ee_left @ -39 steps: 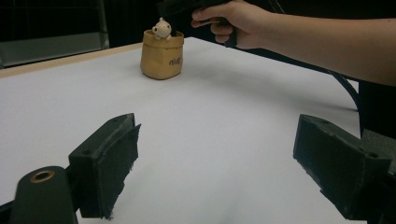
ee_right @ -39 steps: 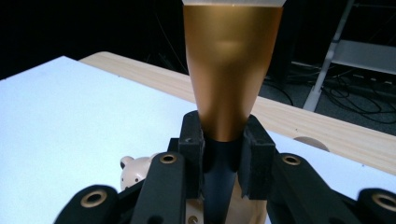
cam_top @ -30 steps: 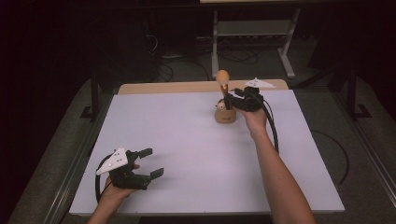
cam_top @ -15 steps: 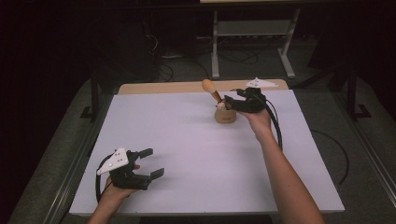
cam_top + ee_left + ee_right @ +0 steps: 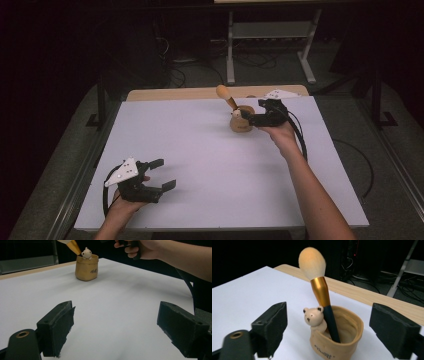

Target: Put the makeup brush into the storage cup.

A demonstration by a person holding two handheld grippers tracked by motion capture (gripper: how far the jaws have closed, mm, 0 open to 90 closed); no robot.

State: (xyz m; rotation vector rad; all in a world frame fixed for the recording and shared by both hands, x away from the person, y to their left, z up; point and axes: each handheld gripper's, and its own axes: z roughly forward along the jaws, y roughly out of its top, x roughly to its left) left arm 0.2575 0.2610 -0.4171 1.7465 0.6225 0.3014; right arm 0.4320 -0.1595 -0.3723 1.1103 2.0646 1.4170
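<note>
A makeup brush (image 5: pixel 322 293) is seen standing head-up in a small tan cup (image 5: pixel 337 340), directly ahead of the right tool (image 5: pixel 328 330), at the far side of the white worktop (image 5: pixel 200 150). The right tool's jaws have just been opening and now stand wide and released on either side of the cup, nothing pressed between them; the brush leans free against the rim beside a little bear figure (image 5: pixel 313 316). Seen from above, the cup (image 5: pixel 241 120) sits just beside the right tool (image 5: pixel 252 119). The left tool (image 5: pixel 162 175) is held low over the near edge of the worktop, well apart from the cup, jaws spread and empty.

The brush is judged light and top-heavy, with a soft, easily crushed head and a smooth gold ferrule that may slip; the dark handle just below the ferrule is reckoned the surest place to be gripped. The cup looks soft-walled, light and easily tipped, so any pull on the brush is best made straight along its lean.
</note>
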